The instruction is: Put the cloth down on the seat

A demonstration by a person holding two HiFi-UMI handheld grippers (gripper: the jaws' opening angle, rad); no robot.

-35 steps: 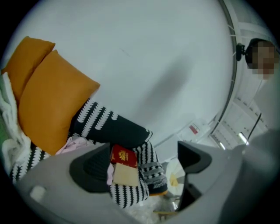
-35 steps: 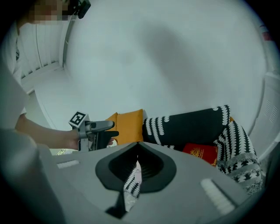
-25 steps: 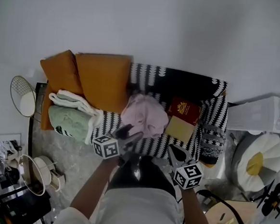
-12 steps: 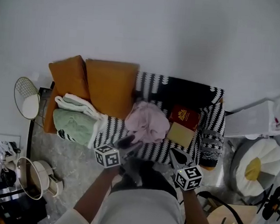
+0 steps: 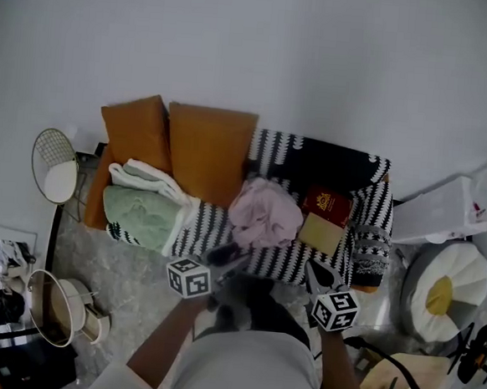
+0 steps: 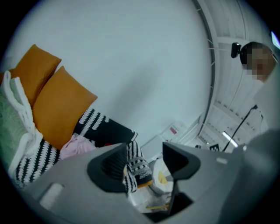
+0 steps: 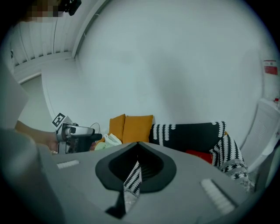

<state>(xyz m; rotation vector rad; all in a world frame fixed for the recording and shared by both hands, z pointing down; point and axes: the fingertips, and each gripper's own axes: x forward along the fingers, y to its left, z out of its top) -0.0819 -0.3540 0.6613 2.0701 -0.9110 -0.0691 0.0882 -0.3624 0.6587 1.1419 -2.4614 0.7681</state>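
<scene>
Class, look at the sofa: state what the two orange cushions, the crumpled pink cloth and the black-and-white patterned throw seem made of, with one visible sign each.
Two orange cushions: probably woven fabric over soft filling; matte, plump.
Crumpled pink cloth: thin, soft textile; it bunches in loose folds.
Black-and-white patterned throw: likely knitted or woven; it drapes limply, without shine.

left claw [image 6: 146,162], right claw [image 7: 138,145]: grey, black-padded | marker cubes [image 5: 188,277]: white, black squares | clothing: white top [image 5: 246,374]
</scene>
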